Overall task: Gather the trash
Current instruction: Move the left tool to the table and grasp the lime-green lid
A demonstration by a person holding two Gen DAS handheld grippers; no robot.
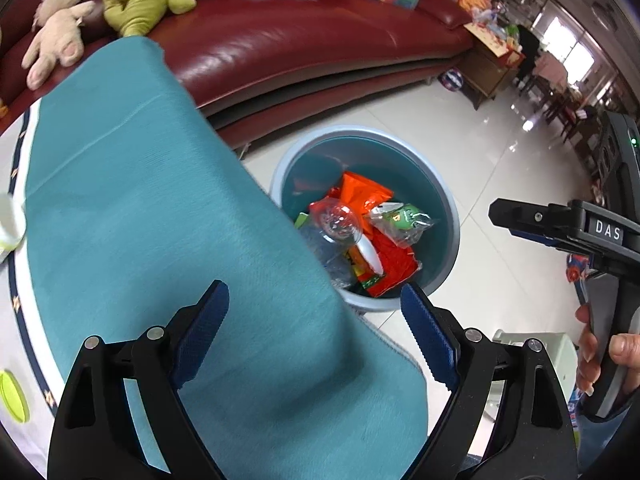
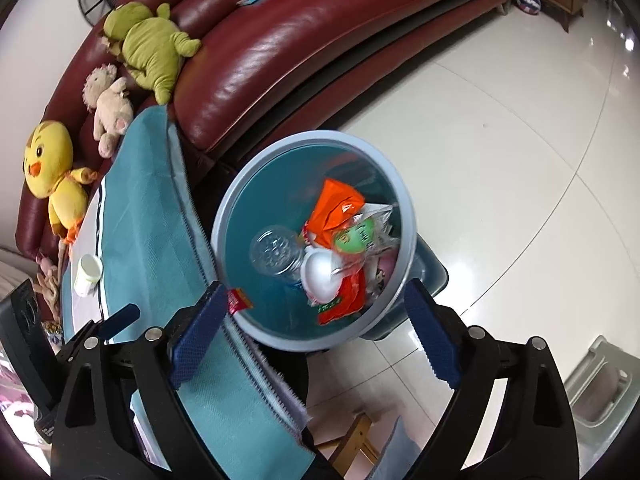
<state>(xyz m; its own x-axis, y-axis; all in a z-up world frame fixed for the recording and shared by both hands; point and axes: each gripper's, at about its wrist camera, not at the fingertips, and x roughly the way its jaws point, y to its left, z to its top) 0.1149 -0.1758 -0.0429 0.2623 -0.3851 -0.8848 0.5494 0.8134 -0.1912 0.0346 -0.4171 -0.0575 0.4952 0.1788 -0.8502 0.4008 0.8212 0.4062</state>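
Red wrapper (image 2: 239, 300) dropping past bin (image 2: 240, 216) rim, lower centre — right gripper (image 2: 316, 332) wide, empty. Left gripper (image 1: 316, 336) wide, empty. Next: fetch cup (image 2: 88, 274), left — judged.

My grippers' fingers (image 1: 204, 332) wear rough, ribbed blue pads on matt black plastic arms with shiny metal pins. At the left of the frame, the teal tablecloth (image 1: 140, 200) looks like a matt woven cloth. The bin (image 2: 240, 208) at centre is smooth pale plastic, filled with glossy crinkled wrappers (image 2: 336, 208) and a clear plastic bottle (image 2: 276, 252). Along the top, the sofa (image 1: 280, 40) is shiny dark red leather; the floor tiles (image 2: 500, 140) gleam, and the soft toys (image 2: 148, 52) look plush.
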